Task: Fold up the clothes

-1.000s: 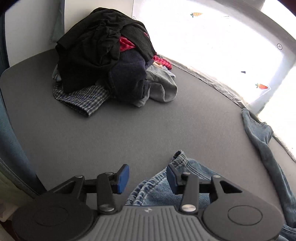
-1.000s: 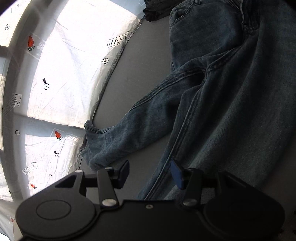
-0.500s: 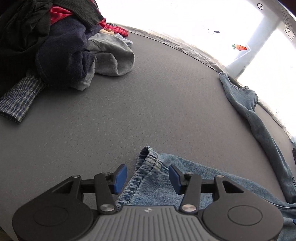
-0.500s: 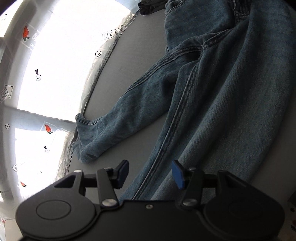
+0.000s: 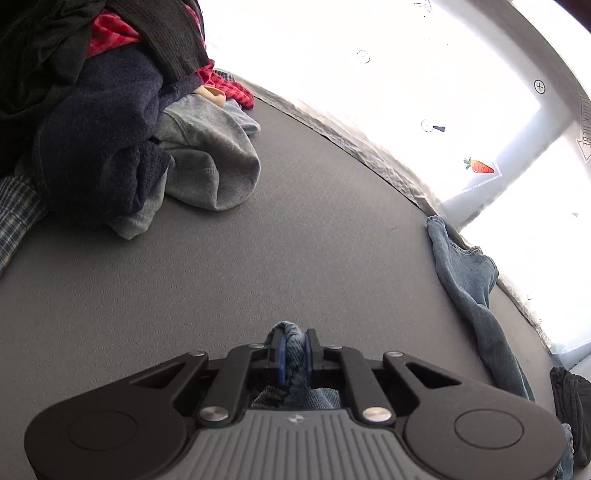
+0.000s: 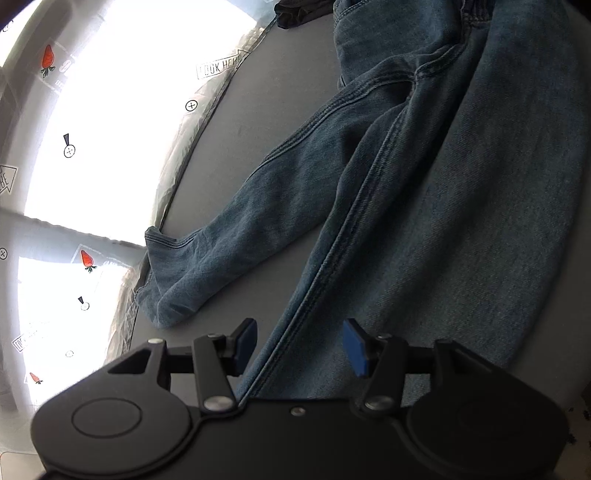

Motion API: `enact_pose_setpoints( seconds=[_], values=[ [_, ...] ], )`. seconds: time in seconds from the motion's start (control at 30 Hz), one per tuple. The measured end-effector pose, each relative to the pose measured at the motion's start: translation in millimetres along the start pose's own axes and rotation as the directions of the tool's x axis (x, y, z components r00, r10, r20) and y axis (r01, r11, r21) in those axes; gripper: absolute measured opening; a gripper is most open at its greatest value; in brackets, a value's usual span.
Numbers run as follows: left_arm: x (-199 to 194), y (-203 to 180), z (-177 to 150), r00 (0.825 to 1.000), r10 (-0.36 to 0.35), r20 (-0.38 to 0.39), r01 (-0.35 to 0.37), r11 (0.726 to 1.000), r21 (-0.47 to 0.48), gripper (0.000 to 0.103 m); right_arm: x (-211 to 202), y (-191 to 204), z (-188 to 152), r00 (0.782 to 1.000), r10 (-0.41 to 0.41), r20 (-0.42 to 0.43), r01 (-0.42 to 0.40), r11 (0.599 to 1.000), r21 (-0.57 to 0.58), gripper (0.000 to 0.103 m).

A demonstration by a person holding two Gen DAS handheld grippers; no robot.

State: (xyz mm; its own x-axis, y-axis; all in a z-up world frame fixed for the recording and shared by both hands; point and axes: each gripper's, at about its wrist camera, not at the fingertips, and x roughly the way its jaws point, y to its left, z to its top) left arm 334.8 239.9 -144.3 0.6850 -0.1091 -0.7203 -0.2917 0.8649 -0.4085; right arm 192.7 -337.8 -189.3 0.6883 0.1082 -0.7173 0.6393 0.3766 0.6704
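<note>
A pair of blue jeans (image 6: 424,192) lies spread on the grey table (image 5: 295,229). My left gripper (image 5: 293,354) is shut on a bunched edge of the jeans, with denim pinched between its blue pads. One jeans leg (image 5: 469,280) lies along the table's right edge in the left wrist view. My right gripper (image 6: 300,345) is open and low over the near jeans leg, its jaws on either side of the leg seam. The other leg (image 6: 236,240) bends left towards the table edge.
A pile of clothes (image 5: 92,110) in black, navy, red, grey and plaid sits at the far left of the table. A bright white sheet with carrot and marker prints (image 6: 92,147) lies beyond the table edge. A dark garment (image 6: 299,13) lies past the jeans' waist.
My left gripper has shut on the jeans edge that lay between its open jaws. My right gripper has stayed open and shifted slightly along the leg.
</note>
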Motion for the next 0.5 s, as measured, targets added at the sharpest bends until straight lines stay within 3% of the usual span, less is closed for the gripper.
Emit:
enact_pose_setpoints(
  seconds=[0.13,0.23,0.27,0.37,0.5],
  values=[
    [34,4,-1,0.995,0.075,-0.069,-0.075,0.997,0.003,0.012,-10,2,3,0.999,-0.023,0.024,0.024,0.999,-0.031,0.053],
    [36,-10,-6,0.987,0.15,-0.052,-0.146,0.987,0.072,0.018,-25,-10,12,0.996,-0.056,0.063,0.059,0.998,-0.034,0.053],
    [32,-15,-7,0.984,0.172,-0.041,-0.168,0.982,0.082,0.025,-29,-17,17,0.995,-0.067,0.077,0.068,0.997,-0.023,0.053],
    [13,-24,-14,0.979,0.204,-0.004,-0.203,0.976,0.074,0.03,-42,-39,37,0.989,-0.097,0.115,0.095,0.995,0.029,0.054],
    [-22,-42,-33,0.967,0.253,0.042,-0.255,0.965,0.068,0.049,-63,-73,73,0.976,-0.108,0.19,0.091,0.991,0.095,0.054]
  ],
)
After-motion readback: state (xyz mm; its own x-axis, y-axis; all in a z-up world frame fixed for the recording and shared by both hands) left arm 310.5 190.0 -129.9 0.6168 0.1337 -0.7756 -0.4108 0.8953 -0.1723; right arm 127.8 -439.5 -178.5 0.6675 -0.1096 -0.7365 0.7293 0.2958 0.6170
